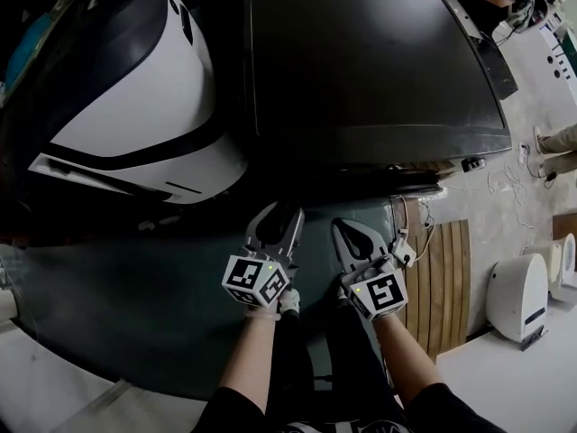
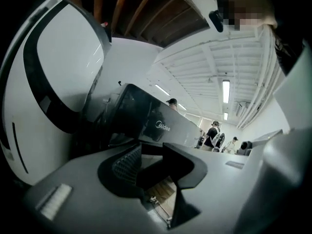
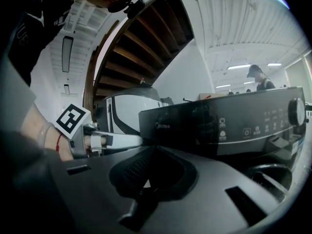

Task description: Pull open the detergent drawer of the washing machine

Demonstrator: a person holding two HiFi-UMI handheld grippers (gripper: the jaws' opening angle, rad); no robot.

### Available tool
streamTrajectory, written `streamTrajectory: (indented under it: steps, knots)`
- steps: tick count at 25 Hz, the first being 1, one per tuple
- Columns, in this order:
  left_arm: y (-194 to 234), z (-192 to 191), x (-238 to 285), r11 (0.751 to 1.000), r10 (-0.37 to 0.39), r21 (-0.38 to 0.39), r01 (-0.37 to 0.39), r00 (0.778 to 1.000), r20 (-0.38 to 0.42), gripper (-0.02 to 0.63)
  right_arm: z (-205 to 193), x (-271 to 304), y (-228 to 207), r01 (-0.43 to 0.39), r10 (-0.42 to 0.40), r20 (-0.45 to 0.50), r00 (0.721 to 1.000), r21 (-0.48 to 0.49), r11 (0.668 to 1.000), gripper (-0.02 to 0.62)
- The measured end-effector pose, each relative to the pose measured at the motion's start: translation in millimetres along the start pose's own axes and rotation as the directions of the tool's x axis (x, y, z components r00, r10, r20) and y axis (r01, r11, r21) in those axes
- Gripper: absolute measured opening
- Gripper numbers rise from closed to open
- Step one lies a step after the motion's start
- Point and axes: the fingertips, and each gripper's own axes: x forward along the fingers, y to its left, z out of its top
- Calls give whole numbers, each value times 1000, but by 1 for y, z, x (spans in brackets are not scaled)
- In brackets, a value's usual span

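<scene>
Task not started. The washer stands straight ahead of the person, dark top, next to a white appliance. Both tongs hang in front of it over the floor, near it but touching nothing.

Left tongs are spread, with nothing between them; only floor shows through the gap in the left gripper view. Right tongs look pressed together, tips meeting, on nothing.

The drawer should sit in the front panel, which shows in the right gripper view with a dial and icons. The panel reads flush with nothing sticking out, so the drawer is judged shut. Which part of the panel is the drawer front cannot be told.

Everything is left: reach the panel, get tongs on the drawer front, pull it out.
</scene>
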Motion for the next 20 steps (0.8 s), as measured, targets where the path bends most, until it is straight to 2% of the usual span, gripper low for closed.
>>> streamTrajectory:
  steps: [5,12,17,20]
  knots:
    - [2,-6,15,995,-28,-92,30,999,24,123,0,7,1,-24,24,1,1000,-1,1000,12]
    - [1,-7,32,977,-55,-203,72,995,87,124,-15,11,-9,-13,13,-18,1000,-7,1000,12]
    - [1,-6,37,942,-71,-311,122,983,170,126,-20,12,-13,-22,22,-29,999,-13,1000,12]
    - [4,-8,42,917,-71,-373,140,979,192,159,-26,11,-14,-20,20,-35,999,6,1000,12]
